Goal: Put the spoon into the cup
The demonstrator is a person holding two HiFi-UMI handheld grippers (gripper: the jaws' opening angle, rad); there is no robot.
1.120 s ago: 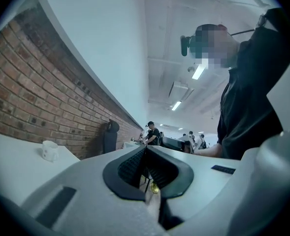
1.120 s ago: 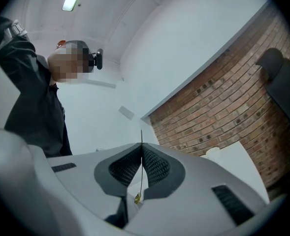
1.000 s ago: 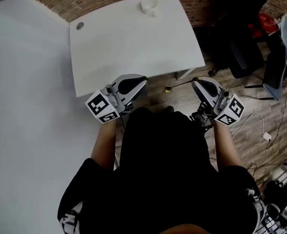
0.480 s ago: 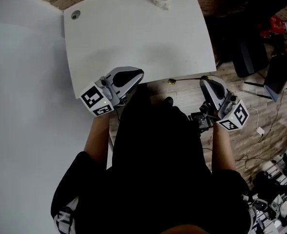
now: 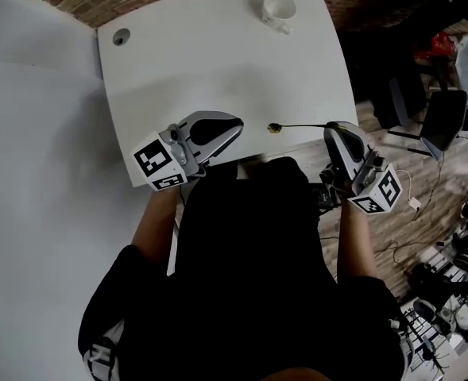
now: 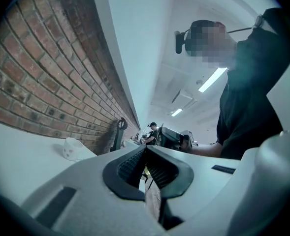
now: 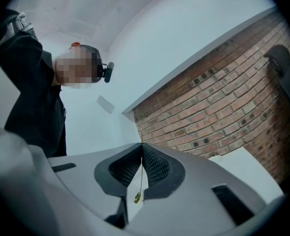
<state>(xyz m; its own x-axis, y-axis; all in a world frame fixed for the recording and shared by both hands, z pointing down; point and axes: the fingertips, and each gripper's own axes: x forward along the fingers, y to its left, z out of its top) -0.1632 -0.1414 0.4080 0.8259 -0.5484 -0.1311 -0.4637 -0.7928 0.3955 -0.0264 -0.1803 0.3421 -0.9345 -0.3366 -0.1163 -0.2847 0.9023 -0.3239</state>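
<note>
Head view, spoon [image 5: 297, 125] now over table [image 5: 218, 62], cup [image 5: 279, 8] nearer

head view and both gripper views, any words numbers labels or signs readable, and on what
No readable text in any view.
Marker cube at left, marker cube at right: black-and-white square patterns, no letters.
Cup: small dark marks, too small to read.
</note>
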